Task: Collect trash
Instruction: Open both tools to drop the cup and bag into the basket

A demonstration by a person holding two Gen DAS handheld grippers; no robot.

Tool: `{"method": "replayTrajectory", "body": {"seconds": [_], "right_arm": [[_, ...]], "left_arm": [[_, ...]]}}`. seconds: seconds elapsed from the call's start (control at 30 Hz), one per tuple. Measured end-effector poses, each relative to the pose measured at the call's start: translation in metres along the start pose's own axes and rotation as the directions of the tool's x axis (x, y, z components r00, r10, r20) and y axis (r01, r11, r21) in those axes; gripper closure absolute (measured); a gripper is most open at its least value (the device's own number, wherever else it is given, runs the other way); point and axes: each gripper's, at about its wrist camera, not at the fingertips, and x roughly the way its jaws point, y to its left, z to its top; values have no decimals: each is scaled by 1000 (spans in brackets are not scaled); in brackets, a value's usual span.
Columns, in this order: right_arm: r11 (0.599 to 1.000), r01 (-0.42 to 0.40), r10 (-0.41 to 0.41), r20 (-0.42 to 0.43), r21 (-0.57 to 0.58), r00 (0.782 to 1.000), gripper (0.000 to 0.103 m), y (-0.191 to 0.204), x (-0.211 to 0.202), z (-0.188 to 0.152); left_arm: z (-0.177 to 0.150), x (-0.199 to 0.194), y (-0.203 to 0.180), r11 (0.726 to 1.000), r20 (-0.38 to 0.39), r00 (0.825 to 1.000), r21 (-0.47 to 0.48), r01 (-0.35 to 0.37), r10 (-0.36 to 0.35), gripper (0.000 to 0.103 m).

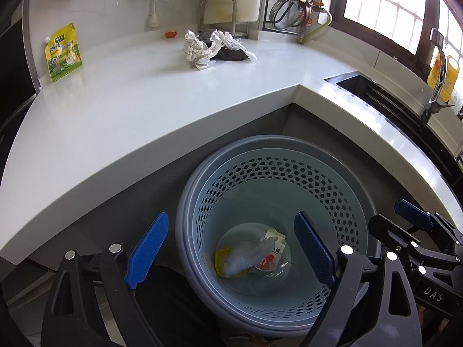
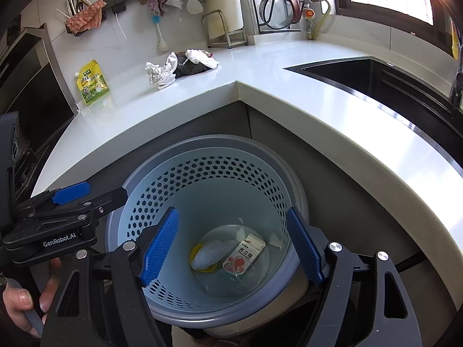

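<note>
1. Step: drop-off, by my read. Left gripper (image 1: 231, 248) and right gripper (image 2: 234, 245) both hang over the perforated pale-blue plastic bin (image 1: 341, 202), jaws wide, nothing between them.
2. In the bin: crinkly clear plastic bag (image 1: 246, 256), small printed carton (image 2: 246, 253), yellow ring lid (image 1: 221, 253), on a clear round lid.
3. Left to collect: crumpled white paper wads (image 1: 202, 49) with dark cloth (image 1: 231, 53) on the glossy white tabletop (image 1: 144, 110), well apart from the bin.
4. Next: reach up to the paper; soft, springy, needs a near-full close.

"GenRobot.AI" on left gripper (image 2: 69, 199) body; "DAS" on right gripper (image 1: 416, 225); "西瓜霜" on small box (image 2: 246, 253).
</note>
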Motion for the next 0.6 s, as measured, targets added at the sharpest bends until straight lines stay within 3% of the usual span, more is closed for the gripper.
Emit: {"method": "replayTrajectory", "body": {"seconds": [0.6], "right_arm": [[1000, -14, 15, 42, -5, 999, 29, 3, -8, 10]], "left_arm": [[13, -19, 11, 1000, 85, 996, -8, -21, 22, 8]]}}
